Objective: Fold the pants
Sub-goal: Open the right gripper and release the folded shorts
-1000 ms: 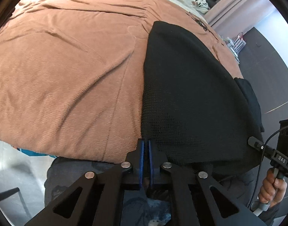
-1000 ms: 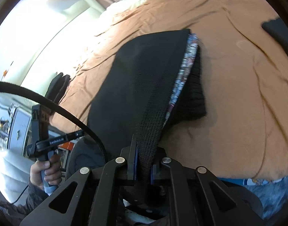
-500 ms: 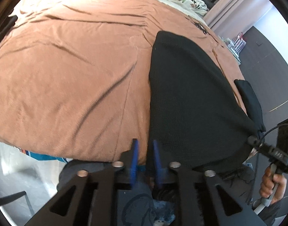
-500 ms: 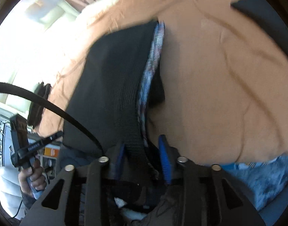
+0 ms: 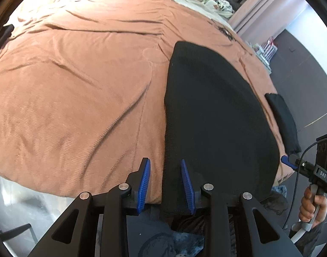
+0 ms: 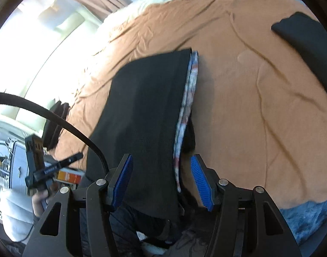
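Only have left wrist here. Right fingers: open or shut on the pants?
Observer: Open. The right gripper has its jaws wide apart, and the near end of the black pants runs between them, ungripped.
Operator: Is the pants' right edge clean? It's hidden from me.
Observer: No. A patterned strip of fabric shows along that edge, under the black top layer.
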{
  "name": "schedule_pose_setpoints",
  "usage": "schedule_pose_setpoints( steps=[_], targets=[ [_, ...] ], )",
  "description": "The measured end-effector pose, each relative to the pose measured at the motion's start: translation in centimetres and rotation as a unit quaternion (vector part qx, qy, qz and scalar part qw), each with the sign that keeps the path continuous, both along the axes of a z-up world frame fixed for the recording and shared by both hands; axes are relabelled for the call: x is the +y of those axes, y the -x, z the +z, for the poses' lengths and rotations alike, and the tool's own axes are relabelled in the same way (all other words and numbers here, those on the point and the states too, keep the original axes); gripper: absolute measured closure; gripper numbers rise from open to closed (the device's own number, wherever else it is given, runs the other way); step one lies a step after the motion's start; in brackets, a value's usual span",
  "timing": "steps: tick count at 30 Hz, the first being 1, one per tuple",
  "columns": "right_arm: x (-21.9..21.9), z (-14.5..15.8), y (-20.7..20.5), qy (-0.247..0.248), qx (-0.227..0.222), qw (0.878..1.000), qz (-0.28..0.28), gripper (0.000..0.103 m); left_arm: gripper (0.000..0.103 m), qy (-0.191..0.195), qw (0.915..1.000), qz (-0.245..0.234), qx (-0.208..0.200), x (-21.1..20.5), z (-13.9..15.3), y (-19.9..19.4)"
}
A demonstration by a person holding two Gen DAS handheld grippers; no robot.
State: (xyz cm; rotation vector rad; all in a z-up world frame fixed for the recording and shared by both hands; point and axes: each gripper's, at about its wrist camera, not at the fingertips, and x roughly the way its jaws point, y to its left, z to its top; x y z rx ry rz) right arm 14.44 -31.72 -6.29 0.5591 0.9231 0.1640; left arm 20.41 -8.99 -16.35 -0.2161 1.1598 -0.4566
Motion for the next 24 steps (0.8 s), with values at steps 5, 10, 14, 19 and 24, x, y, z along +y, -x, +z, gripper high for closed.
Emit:
schedule_pose_setpoints(
  steps=[5,10,14,19,24],
  targets=[
    [-0.6,-0.5,-0.3,0.006,0.007,1.0,-0.024,0.048,0.07,-0.007,0.9999,-0.01,0.01,-0.9,-0.9,0.0],
    [-1.9,2.4,-0.9,0.004,-0.045,0.998,-0.03,0.048,0.07,-0.005,1.0,-0.006,0.004,-0.2,-0.4,-0.4],
    [-2.7,2.8,-3.4,0.003,-0.046,0.999,-0.021,0.048,0.07,-0.005,1.0,-0.002,0.0,0.0,-0.1,-0.9],
    [-3.5,2.2,-6.2,-0.011,-0.044,0.999,-0.022,0.048,0.061,-0.005,0.9999,0.008,-0.003,0.1,0.1,-2.1],
    [-3.4,1.0,-9.6,-0.023,-0.033,0.999,-0.019,0.059,0.061,-0.005,0.9998,0.019,-0.001,-0.1,0.0,-3.9]
  ],
)
